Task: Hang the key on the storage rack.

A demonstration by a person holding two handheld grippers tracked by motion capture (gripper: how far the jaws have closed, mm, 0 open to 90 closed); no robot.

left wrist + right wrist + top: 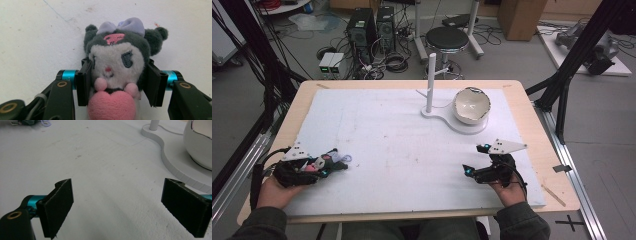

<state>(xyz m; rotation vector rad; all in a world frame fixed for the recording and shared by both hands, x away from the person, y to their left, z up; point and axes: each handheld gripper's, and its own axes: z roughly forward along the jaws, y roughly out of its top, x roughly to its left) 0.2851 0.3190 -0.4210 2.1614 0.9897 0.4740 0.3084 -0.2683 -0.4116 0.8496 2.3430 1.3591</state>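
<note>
Fuzzy plush toy (117, 65), matt foam mat (402, 150), glossy ceramic bowl (471, 105), wooden table (542, 150).

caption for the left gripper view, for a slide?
Left gripper shut on a plush toy with a lilac bow, lying on the white mat.

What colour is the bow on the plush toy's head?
Light purple. The bow on the plush toy shows best in the left gripper view.

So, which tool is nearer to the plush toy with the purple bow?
Left. The left tool is closed on the plush toy, one pad on each side of its face. The right tool is open, far across the white mat.
</note>
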